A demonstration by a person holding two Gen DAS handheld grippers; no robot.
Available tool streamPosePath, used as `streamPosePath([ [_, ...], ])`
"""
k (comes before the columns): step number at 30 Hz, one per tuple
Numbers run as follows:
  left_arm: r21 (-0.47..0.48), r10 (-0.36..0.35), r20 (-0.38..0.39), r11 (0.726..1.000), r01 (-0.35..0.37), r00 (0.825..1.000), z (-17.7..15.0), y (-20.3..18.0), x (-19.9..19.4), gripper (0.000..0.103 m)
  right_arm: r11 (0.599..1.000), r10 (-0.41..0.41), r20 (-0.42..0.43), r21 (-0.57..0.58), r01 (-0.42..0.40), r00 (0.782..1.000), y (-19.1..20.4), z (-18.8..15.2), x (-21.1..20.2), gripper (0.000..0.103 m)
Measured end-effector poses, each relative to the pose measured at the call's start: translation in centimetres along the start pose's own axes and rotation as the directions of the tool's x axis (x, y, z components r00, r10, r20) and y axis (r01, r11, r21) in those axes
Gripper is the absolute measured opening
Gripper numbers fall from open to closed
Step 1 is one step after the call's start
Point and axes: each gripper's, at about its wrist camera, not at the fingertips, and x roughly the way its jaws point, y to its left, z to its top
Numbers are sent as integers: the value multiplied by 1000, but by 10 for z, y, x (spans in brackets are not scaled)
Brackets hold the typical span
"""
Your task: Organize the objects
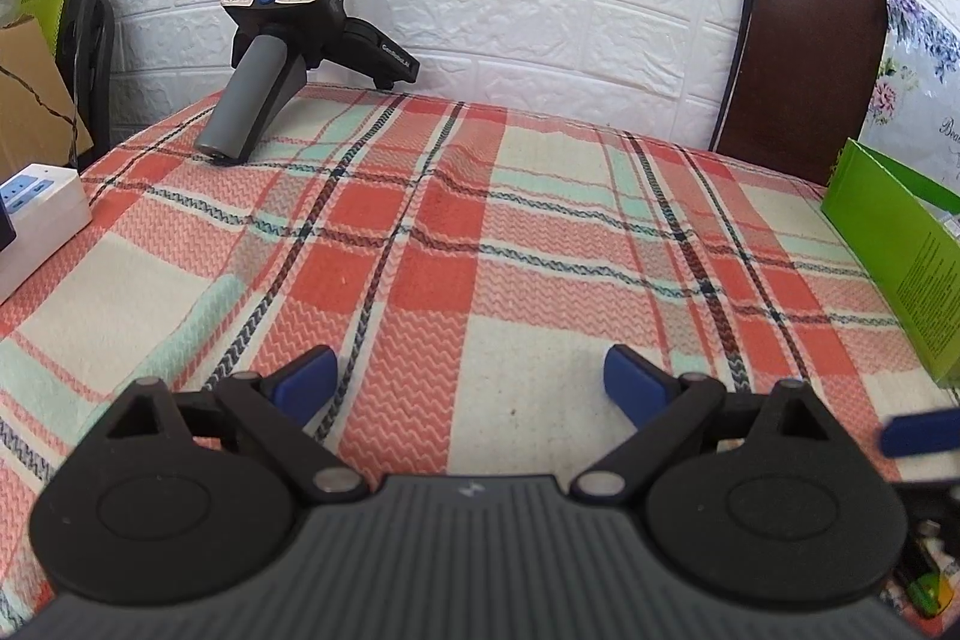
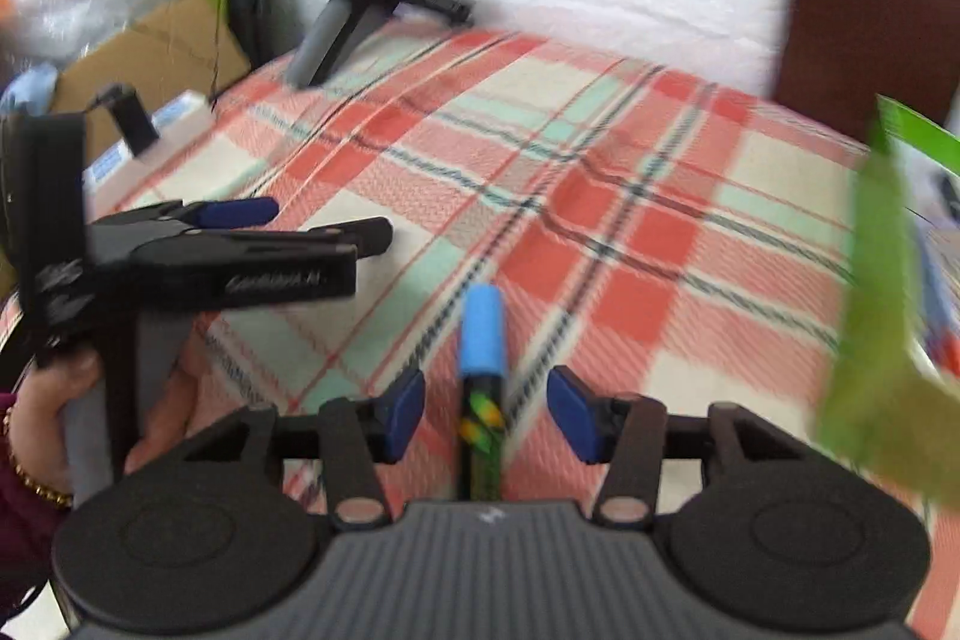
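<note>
A marker (image 2: 480,340) with a black patterned body and a light blue cap lies along the gap of my right gripper (image 2: 486,382). The blue pads stand off it on both sides, so the gripper is open. Whether the marker rests on the plaid cloth (image 2: 600,220) I cannot tell; the view is blurred. My left gripper (image 1: 468,364) is open over the plaid cloth (image 1: 480,232) with nothing between its fingers. In the right wrist view the left gripper (image 2: 327,220) shows at the left, held by a hand (image 2: 66,400).
A spare handheld gripper (image 1: 288,40) lies at the cloth's far left edge against the white brick wall. A green box (image 1: 900,244) stands at the right edge and a brown chair back (image 1: 804,52) behind it. A white power strip (image 1: 36,214) and a cardboard box (image 2: 150,52) sit on the left.
</note>
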Motion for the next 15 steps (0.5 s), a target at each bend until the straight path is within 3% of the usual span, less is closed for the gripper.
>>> streamPosePath([
  [2,3,3,-2,1000,-3,1000,0,-1,0,98,1000,-16,27,12,16,1000,1,-16,-13,47],
  [7,-1,8,-24,1000,-8,1000,1,1,1,101,999,0,3,42,0,1000,-2,-44,-23,48],
  [10,-49,25,-78,998,-29,997,3,4,-11,101,1000,-10,29,6,10,1000,4,-50,-29,48],
  [11,-60,33,-65,998,-36,997,2,3,-22,100,1000,-23,41,-15,24,999,6,-50,-30,48],
  [13,-97,-36,-84,995,28,996,3,-2,-42,99,998,-41,58,-38,43,997,8,-48,-25,47],
  [15,-157,-130,-105,981,113,986,6,-10,-58,97,999,-23,41,-25,24,999,6,-46,-16,38],
])
